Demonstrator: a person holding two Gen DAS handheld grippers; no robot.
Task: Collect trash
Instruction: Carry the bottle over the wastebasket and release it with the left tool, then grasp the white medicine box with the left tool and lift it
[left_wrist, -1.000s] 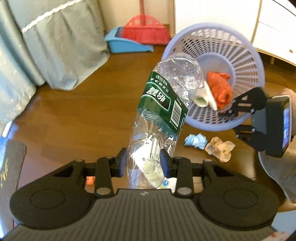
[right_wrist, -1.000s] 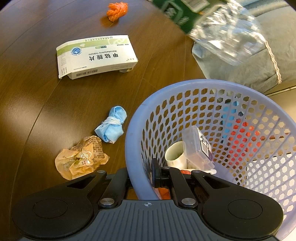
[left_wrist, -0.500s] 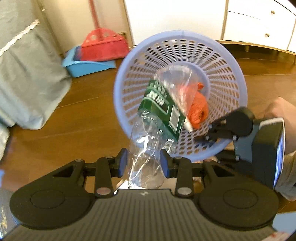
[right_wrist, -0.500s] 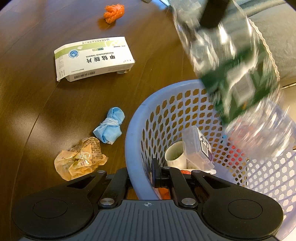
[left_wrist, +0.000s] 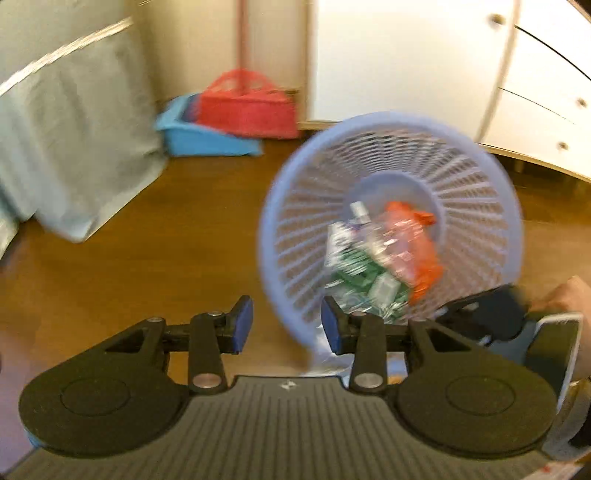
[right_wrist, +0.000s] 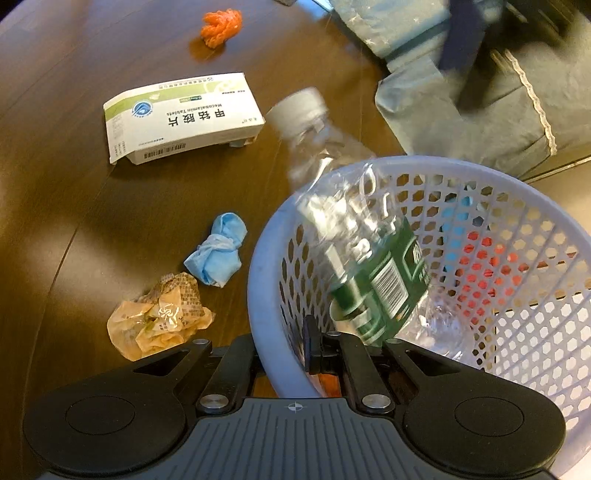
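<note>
1. The left gripper (left_wrist: 286, 325) has its jaws apart with nothing between them; its blue pads (left_wrist: 242, 322) grasp nothing.
2. The plastic bottle (right_wrist: 373, 258), clear with a green label, is inside the lilac basket (right_wrist: 417, 164), neck end poking up past the far left rim. It looks blurred in both views.
3. In the left wrist view the basket (left_wrist: 511, 206) is tipped so its mouth faces the camera, with the bottle (left_wrist: 360, 269) and an orange wad (left_wrist: 424, 251) lying in it.
4. The right gripper (right_wrist: 314, 347) is clamped on the near rim of the basket, one finger inside the wall and one outside.
5. On the brown floor (right_wrist: 74, 206) left of the basket lie a blue crumpled mask (right_wrist: 218, 254), a tan wrapper (right_wrist: 159, 315), a white medicine box (right_wrist: 181, 118) and, farthest, an orange scrap (right_wrist: 221, 26).
6. A red broom (left_wrist: 247, 103) and blue dustpan (left_wrist: 199, 136) stand by the far wall in the left wrist view.
</note>
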